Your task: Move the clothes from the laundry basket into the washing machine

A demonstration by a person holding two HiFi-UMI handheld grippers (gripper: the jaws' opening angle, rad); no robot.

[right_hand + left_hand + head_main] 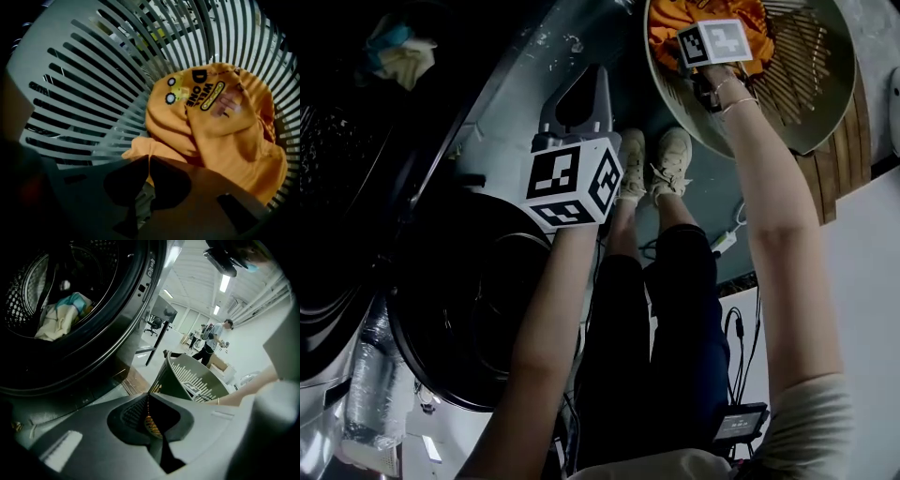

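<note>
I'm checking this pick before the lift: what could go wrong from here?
The right gripper seems shut on just the near edge of the orange garment, so the cloth may slip out when lifted. Most of the garment lies bunched against the slats of the laundry basket, so a trailing fold could catch there and tug the grip loose.

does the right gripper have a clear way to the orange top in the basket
Probably yes: the right gripper is inside the basket, jaws shut on the near edge of the orange top, with nothing lying over it.
</note>
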